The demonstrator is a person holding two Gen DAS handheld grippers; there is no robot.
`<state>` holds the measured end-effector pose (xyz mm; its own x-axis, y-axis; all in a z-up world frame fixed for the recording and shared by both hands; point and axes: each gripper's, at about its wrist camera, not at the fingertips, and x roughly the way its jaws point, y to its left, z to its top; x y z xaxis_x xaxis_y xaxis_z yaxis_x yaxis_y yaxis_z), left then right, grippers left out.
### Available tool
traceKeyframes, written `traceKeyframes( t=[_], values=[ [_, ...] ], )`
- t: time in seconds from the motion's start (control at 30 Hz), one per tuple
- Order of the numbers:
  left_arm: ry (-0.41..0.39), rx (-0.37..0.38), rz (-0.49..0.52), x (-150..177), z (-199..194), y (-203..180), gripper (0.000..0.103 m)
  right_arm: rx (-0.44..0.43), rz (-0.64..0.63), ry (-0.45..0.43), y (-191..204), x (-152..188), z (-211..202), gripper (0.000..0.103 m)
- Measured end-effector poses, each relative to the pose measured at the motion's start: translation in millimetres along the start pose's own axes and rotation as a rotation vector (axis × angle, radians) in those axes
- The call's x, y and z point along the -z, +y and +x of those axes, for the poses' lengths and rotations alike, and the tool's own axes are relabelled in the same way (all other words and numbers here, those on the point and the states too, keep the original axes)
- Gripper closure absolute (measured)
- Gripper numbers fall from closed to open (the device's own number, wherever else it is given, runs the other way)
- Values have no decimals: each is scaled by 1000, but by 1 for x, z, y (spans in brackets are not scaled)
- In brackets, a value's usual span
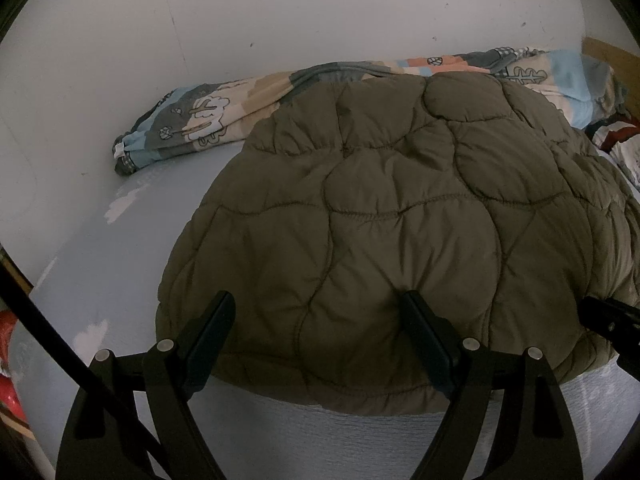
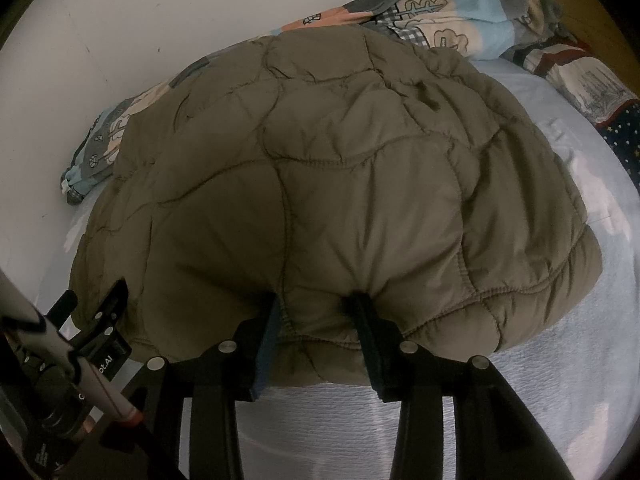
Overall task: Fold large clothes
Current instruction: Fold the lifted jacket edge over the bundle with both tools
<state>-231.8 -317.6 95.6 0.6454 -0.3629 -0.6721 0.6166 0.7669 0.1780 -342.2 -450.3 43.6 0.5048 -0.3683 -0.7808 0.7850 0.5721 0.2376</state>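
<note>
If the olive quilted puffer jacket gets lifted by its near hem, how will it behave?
The olive quilted puffer jacket would probably drape and sag rather than hold its shape: the hem already bunches between the right hand-held gripper fingers. Its puffy padded panels suggest bulk but little weight. The smooth shell looks fairly slick, so a shallow pinch might slip.

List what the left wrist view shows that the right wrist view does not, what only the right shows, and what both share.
Only the left wrist view: the left claw open wide over the near part of the olive quilted jacket, and a red object at the far left edge.

Only the right wrist view: the right claw pinching the jacket's near hem, a navy star-print fabric at the right, and a person's sleeve.

Both: the jacket on the pale blue sheet, the cartoon-print bedding behind it, and the white wall.
</note>
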Motion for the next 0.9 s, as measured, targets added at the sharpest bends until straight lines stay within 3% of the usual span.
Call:
traceKeyframes(
  t=[0.3, 0.53, 0.73, 0.9],
  values=[
    [1, 0, 0, 0, 0, 0, 19, -24, 33, 2, -2, -2, -5, 60],
    [3, 2, -2, -1, 1, -1, 19, -9, 128, -85, -30, -14, -27, 60],
    [5, 4, -3, 0, 2, -2, 19, 8, 221, -50, -56, -14, -20, 60],
    [4, 4, -2, 0, 2, -2, 19, 21, 217, -37, -55, -12, -15, 58]
  ],
)
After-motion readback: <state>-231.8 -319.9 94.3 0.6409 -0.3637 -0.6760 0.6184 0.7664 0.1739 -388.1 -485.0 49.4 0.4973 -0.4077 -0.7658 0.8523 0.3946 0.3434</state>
